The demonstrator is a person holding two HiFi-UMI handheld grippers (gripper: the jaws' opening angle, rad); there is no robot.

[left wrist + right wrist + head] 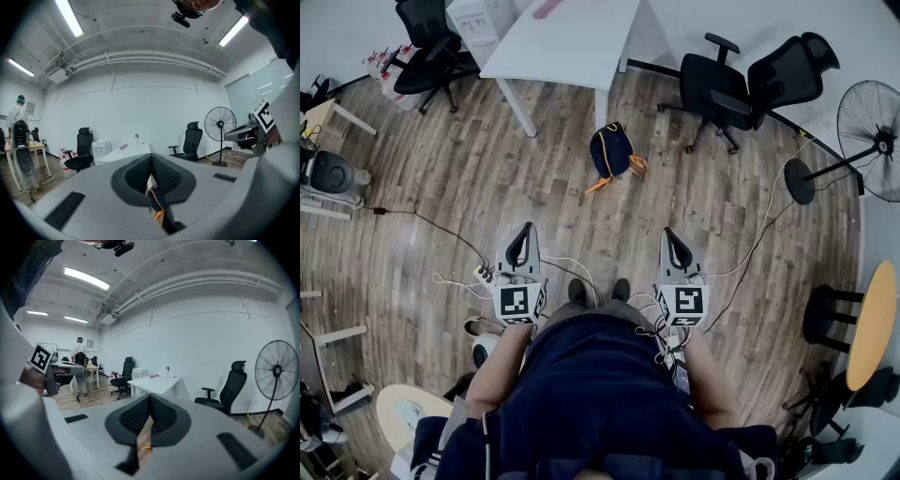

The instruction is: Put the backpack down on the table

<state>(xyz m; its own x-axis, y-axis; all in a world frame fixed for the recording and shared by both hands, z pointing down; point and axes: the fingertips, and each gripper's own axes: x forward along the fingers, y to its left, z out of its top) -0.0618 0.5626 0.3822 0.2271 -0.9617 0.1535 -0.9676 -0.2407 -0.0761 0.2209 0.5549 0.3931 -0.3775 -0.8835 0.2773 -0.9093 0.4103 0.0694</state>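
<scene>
**Backpack on the floor, both claws clenched and empty**

The navy backpack (611, 150) with orange straps lies slumped on the wooden floor (487, 178). It sits just on the near side of the white bench (572, 42), well apart from both claws. The left claw (525, 232) and the right claw (672, 236) are held side by side in front of the person's body, close to level. Each has its pads pressed together with nothing between them. The backpack shows only far off, through the slit under the left claw's pads. This looks like a posture for walking up rather than for reaching, and the lift has not yet begun.

The boards between the person and the backpack look free of obstacles. Cables (441, 230) trail over the floor to the left of the person's feet and could catch a step. Two black office chairs (717, 89) stand to the right of the bench, and a standing fan (872, 127) is farther right. Neither blocks the bench's near edge. A small pink thing (548, 9) lies toward the bench's far side, and there seems to be room enough beside it for the bag.
</scene>
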